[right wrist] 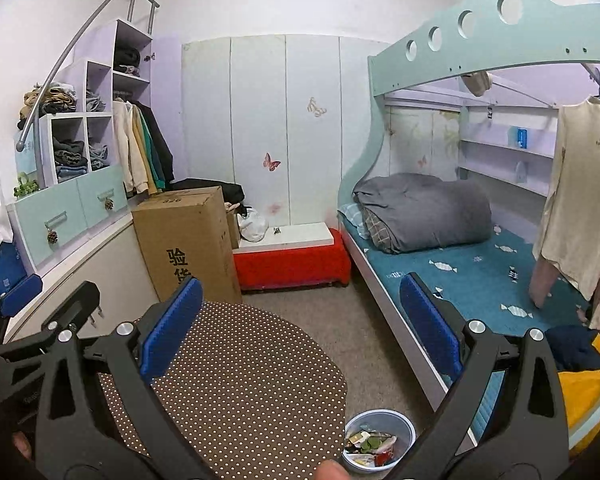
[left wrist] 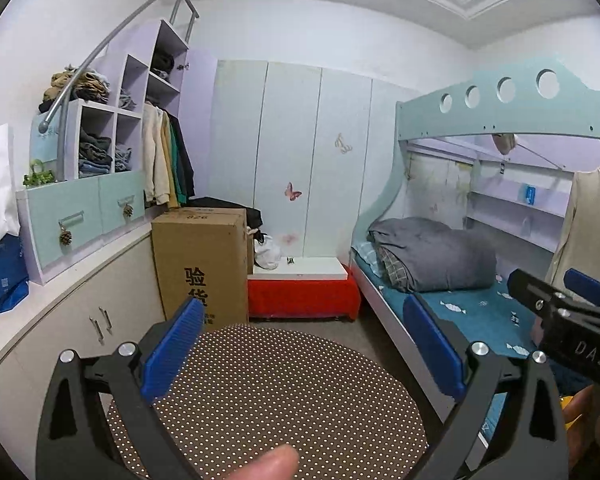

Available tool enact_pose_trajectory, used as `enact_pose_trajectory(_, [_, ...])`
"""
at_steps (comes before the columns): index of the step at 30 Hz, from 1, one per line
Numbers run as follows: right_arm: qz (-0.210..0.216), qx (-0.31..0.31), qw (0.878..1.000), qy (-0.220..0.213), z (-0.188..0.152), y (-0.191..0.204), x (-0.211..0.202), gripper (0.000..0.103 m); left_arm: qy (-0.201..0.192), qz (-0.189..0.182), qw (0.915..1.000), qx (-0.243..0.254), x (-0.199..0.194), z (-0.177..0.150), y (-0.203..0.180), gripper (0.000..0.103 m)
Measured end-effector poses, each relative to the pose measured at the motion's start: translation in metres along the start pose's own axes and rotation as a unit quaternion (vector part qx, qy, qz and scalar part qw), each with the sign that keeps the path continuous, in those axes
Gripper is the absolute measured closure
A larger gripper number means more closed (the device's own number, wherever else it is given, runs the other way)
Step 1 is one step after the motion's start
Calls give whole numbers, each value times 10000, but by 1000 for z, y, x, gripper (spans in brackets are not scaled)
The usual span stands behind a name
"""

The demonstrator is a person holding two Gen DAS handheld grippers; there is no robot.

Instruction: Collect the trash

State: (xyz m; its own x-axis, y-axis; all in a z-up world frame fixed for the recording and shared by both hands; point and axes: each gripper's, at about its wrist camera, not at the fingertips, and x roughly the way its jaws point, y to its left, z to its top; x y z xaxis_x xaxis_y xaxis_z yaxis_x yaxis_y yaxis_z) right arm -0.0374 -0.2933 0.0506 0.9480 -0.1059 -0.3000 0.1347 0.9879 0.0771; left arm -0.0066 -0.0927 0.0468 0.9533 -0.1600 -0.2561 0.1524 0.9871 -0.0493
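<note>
Trash: wrappers in a bin (right wrist: pixel 380 442), lower middle of the right view, on the floor between stool (right wrist: pixel 236 392) and bed (right wrist: pixel 476 276). My left tongs (left wrist: pixel 304 354) and right tongs (right wrist: pixel 300 334): both gaping wide, empty, probably readied for picking.

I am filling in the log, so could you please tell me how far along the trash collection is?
Some trash already sits in the small bin on the floor beside the dotted round table. Nothing is in hand: the left claw and the right claw are both open and empty. No loose trash shows on the table or the floor, so what is left is unclear.
</note>
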Motion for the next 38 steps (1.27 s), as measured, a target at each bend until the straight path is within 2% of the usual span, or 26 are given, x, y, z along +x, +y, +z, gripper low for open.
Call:
enact_pose_trajectory(28, [-76, -21, 9999, -86, 0, 5, -6, 6, -69, 18, 10000, 19, -9, -7, -2, 5])
enact_pose_trajectory(38, [-54, 15, 10000, -42, 0, 4, -2, 6, 45, 108, 9999, 107, -2, -7, -8, 5])
